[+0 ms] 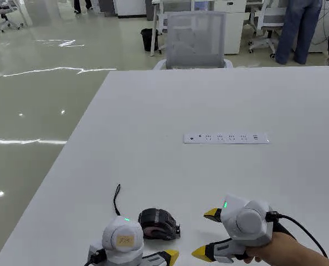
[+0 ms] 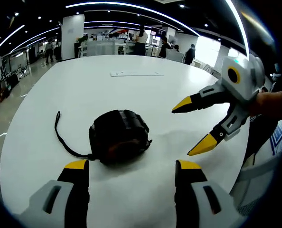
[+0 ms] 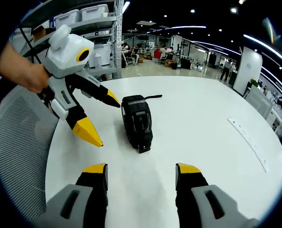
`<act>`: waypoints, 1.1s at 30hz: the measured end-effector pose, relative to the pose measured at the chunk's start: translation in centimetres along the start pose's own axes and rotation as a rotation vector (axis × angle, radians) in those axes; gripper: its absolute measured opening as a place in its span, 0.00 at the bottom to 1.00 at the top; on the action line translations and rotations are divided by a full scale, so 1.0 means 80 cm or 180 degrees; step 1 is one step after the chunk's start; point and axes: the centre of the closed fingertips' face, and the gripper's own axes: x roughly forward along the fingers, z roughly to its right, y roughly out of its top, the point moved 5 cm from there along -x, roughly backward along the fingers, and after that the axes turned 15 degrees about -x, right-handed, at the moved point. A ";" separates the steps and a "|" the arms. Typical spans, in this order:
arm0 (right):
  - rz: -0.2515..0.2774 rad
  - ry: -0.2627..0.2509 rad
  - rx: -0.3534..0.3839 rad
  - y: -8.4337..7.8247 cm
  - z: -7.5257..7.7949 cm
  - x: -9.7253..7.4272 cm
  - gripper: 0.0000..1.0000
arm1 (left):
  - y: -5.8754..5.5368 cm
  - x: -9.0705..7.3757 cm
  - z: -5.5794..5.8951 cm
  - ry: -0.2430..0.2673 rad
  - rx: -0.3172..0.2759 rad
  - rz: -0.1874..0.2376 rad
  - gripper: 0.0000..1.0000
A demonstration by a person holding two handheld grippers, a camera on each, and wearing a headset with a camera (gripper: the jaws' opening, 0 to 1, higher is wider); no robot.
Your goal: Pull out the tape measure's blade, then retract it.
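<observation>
A black tape measure (image 1: 158, 223) with a black wrist cord (image 1: 116, 199) lies on the white table (image 1: 209, 111) near its front edge, blade inside. My left gripper (image 1: 167, 259) sits just below it, open, jaws either side of empty table in front of the case (image 2: 119, 137). My right gripper (image 1: 207, 234) is to the right of the tape measure, open, yellow tips pointing left at it with a gap between. In the right gripper view the tape measure (image 3: 137, 121) lies ahead of my jaws and the left gripper (image 3: 97, 118) stands beside it.
A white power strip (image 1: 226, 138) lies mid-table. A grey mesh chair (image 1: 195, 41) stands at the far edge. A person in jeans (image 1: 297, 30) stands at the back right. Shiny floor (image 1: 42, 100) lies off the table's left edge.
</observation>
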 end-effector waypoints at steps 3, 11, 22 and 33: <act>-0.0008 -0.0077 0.0064 -0.001 0.001 -0.005 0.63 | 0.001 -0.001 0.001 -0.0063 -0.0025 -0.0042 0.72; -0.0031 -0.0175 0.0176 -0.006 -0.002 -0.021 0.66 | 0.004 -0.004 0.007 -0.0241 0.0122 -0.0025 0.75; 0.0008 -0.0383 0.0405 -0.011 -0.008 -0.049 0.71 | 0.009 -0.014 0.010 -0.0387 0.0202 0.0025 0.81; 0.0003 -0.0521 0.0526 -0.018 -0.020 -0.071 0.77 | 0.013 -0.027 0.011 -0.0489 0.0377 0.0025 0.86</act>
